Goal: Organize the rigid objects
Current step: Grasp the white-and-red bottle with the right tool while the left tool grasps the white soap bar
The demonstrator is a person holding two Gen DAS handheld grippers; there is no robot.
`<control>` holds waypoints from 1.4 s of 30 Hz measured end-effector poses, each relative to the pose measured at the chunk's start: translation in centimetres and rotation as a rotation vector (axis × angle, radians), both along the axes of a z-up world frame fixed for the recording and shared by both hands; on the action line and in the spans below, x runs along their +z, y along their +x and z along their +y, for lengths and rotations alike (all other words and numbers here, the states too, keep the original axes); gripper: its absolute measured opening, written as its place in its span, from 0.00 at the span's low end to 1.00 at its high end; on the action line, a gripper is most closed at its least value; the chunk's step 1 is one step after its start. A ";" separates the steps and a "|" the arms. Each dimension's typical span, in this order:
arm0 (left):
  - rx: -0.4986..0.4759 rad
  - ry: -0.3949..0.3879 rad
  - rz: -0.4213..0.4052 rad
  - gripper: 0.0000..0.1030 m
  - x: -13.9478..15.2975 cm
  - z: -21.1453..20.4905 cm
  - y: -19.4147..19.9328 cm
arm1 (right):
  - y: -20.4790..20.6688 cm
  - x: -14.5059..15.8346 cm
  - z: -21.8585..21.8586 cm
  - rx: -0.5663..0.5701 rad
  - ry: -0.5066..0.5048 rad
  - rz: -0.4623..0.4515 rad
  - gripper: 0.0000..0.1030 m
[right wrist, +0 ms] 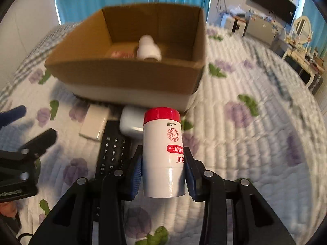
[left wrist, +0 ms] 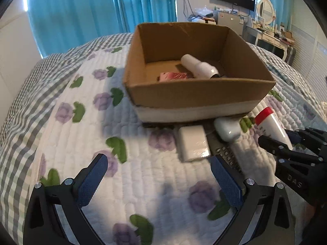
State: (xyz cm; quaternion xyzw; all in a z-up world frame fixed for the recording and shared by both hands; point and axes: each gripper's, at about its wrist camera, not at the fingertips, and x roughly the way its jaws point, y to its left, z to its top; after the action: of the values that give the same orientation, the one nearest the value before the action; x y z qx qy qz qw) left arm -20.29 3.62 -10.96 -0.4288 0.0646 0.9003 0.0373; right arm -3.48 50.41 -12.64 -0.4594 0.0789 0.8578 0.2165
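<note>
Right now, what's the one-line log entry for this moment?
right gripper: shut on red-capped bottle | left gripper: open, empty | cardboard box: holds white bottle | remote: on bed

Black plastic frames, silver screws, ribbed blue fingers (left wrist: 93, 180).

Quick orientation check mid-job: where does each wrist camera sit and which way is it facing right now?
Left wrist: on the open left gripper, low over the quilt, facing the cardboard box; the right gripper shows at its right edge.
Right wrist: on the right gripper, shut on the red-capped bottle, facing the box; the left gripper shows at left.
Shared: box, remote, white case, white block.
</note>
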 end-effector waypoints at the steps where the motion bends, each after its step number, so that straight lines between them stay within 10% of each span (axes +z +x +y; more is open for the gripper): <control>1: -0.005 -0.007 0.002 1.00 -0.1 0.5 -0.3 | 0.1 0.2 0.2 -0.004 0.008 0.004 0.35; 17: 0.003 0.025 -0.137 0.83 -5.5 2.0 -5.4 | -0.7 0.3 2.9 -0.005 -0.072 -0.008 0.35; 26: 0.003 -0.026 -0.133 0.60 -6.4 2.2 -4.9 | -0.9 0.0 2.4 0.006 -0.059 -0.029 0.35; 28: -0.036 -0.019 -0.114 0.40 -6.0 2.5 -4.1 | -0.8 -0.1 2.2 0.004 -0.053 -0.030 0.35; 42: -0.105 0.083 -0.077 0.39 -1.2 1.1 2.0 | 1.1 2.3 0.0 -0.008 0.002 0.038 0.35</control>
State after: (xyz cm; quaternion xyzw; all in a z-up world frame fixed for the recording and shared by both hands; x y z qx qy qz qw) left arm -18.31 4.75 -12.14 -0.4573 0.0480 0.8818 0.1046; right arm -2.40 50.40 -10.37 -0.4425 0.0838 0.8657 0.2187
